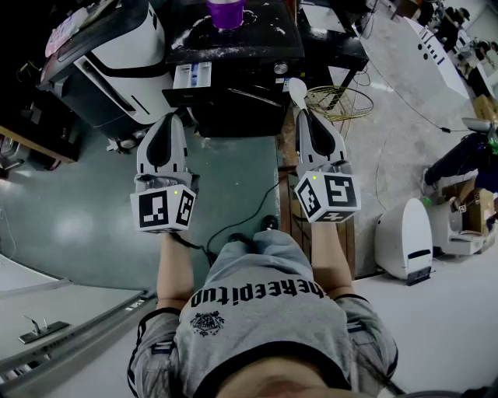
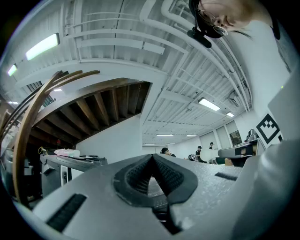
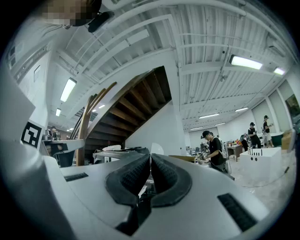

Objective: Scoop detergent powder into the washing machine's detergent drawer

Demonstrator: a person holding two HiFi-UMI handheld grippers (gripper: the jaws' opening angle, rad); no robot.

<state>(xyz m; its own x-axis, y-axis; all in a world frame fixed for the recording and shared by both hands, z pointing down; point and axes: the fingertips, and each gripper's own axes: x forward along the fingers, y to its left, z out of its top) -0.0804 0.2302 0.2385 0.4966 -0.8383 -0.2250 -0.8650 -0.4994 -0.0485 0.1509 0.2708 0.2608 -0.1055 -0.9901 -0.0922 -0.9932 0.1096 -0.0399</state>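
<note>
A dark washing machine point(image 1: 233, 47) stands ahead of me in the head view, its top dusted with white powder. Its detergent drawer point(image 1: 192, 76) is pulled out at the front left, showing white and blue compartments. A purple container point(image 1: 226, 11) stands on the top. My right gripper point(image 1: 304, 113) is shut on the handle of a white scoop point(image 1: 298, 88), whose bowl points up beside the machine's right front. That scoop point(image 3: 156, 150) peeks above the closed jaws of the right gripper point(image 3: 150, 158). My left gripper point(image 1: 169, 118) hangs just below the drawer, shut and empty point(image 2: 152, 158).
A large white machine point(image 1: 117, 54) sits to the left. A wire basket point(image 1: 339, 101) and a white appliance point(image 1: 408, 239) are on the floor to the right. A black cable point(image 1: 241, 221) runs across the floor in front of the washing machine.
</note>
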